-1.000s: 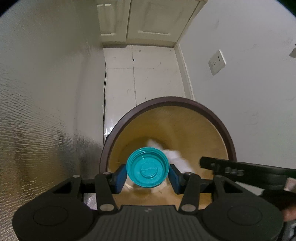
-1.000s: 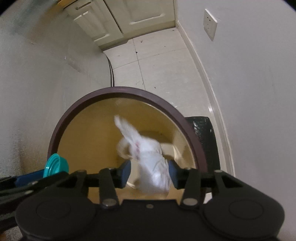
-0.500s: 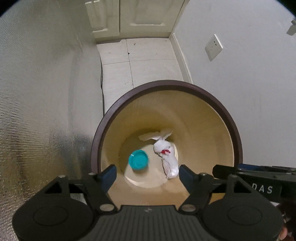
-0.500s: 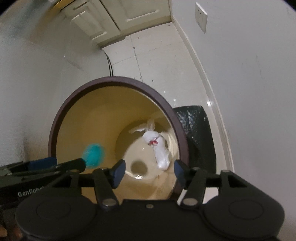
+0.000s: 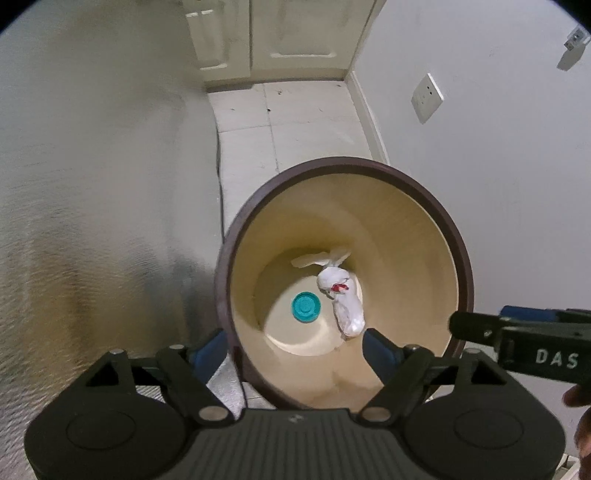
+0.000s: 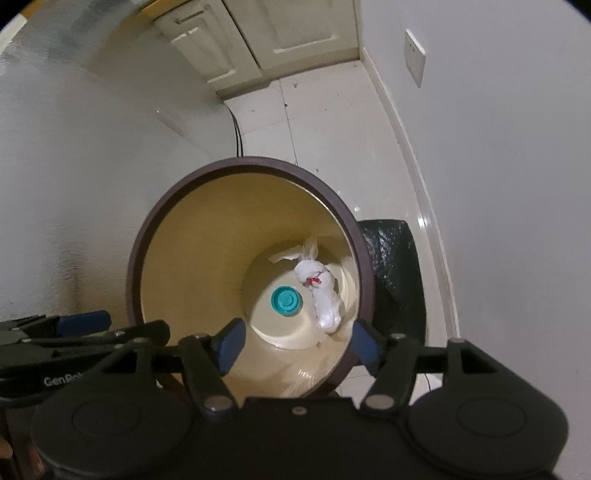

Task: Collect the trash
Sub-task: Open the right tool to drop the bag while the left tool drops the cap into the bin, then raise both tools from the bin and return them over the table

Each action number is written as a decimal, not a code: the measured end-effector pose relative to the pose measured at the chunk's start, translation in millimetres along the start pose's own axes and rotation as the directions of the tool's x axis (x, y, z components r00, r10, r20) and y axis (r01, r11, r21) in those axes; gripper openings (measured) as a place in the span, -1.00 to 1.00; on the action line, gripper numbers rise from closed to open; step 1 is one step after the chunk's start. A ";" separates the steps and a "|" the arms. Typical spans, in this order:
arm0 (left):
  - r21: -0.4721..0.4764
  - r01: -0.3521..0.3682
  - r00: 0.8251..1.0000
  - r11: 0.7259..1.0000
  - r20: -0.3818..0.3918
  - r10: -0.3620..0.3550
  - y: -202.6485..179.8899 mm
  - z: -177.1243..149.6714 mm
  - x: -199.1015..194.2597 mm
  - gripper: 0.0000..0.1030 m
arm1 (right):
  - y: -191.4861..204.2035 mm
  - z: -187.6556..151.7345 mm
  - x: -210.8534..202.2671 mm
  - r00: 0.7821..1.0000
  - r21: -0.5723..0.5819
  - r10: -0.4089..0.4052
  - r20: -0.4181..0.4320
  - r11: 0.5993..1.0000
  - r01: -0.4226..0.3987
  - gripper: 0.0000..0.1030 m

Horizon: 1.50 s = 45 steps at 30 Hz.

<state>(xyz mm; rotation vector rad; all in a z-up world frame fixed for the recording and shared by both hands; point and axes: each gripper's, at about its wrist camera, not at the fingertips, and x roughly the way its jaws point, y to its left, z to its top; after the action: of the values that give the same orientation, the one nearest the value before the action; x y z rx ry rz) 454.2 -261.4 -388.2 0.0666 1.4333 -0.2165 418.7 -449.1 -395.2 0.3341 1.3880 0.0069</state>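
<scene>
Trash lies at the bottom of the round bin (image 5: pixel 424 206), whose dark brown rim rings a cream inner wall: a teal lid (image 5: pixel 305 307) sits flat on the floor of it, and just beside that, on the side nearer the white wall, a knotted white bag (image 5: pixel 341 295) with a small red mark lies on its side, its tied ends pointing toward the far edge. The two pieces are close together, though I cannot tell whether they touch. My left tool (image 5: pixel 295 350) hangs above the near rim, pointing down into the bin, its blue pads set wide apart and spreading further, with nothing between them; one pad shows outside the bin wall and the other over the inside. My right tool (image 6: pixel 295 343) hovers over the same opening from the other side, its jaws likewise parting and empty, the lid (image 6: pixel 285 302) and bag (image 6: pixel 321 295) visible far below through the gap. Each tool shows at the edge of the other's view. From the right wrist view, a black plastic bag (image 6: pixel 395 273) sits on the pale tiled floor (image 6: pixel 325 125) against the bin's outer side, near the skirting. Beyond the bin, cream cabinet doors (image 5: pixel 284 33) close the far end of the narrow floor, and a wall socket (image 5: pixel 426 98) is set into the white wall.
</scene>
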 end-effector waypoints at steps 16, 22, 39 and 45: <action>-0.024 -0.063 0.998 0.998 0.024 0.063 13.3 -21.7 -47.7 1.00 | 6.2 -14.4 -46.7 0.996 -0.079 -0.071 0.060 0.994 0.075 1.00; -0.039 -0.058 0.997 0.998 0.046 0.059 15.1 -31.0 -67.0 1.00 | 7.3 -22.6 -63.7 0.992 -0.087 -0.095 0.083 0.991 0.102 1.00; -0.060 -0.016 0.981 0.998 0.190 0.028 22.7 -84.1 -147.9 1.00 | 21.4 -70.4 -136.7 0.972 -0.128 -0.100 0.212 0.983 0.129 1.00; -0.045 0.000 0.963 0.999 0.270 0.012 36.2 -115.0 -193.0 1.00 | 26.9 -94.3 -173.1 0.955 -0.111 -0.100 0.279 0.984 0.136 1.00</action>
<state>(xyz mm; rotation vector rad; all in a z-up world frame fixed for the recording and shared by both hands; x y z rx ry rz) 325.5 -185.0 -216.8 0.0047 1.1646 -0.1807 300.2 -436.6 -235.9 0.1365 1.1250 -0.0464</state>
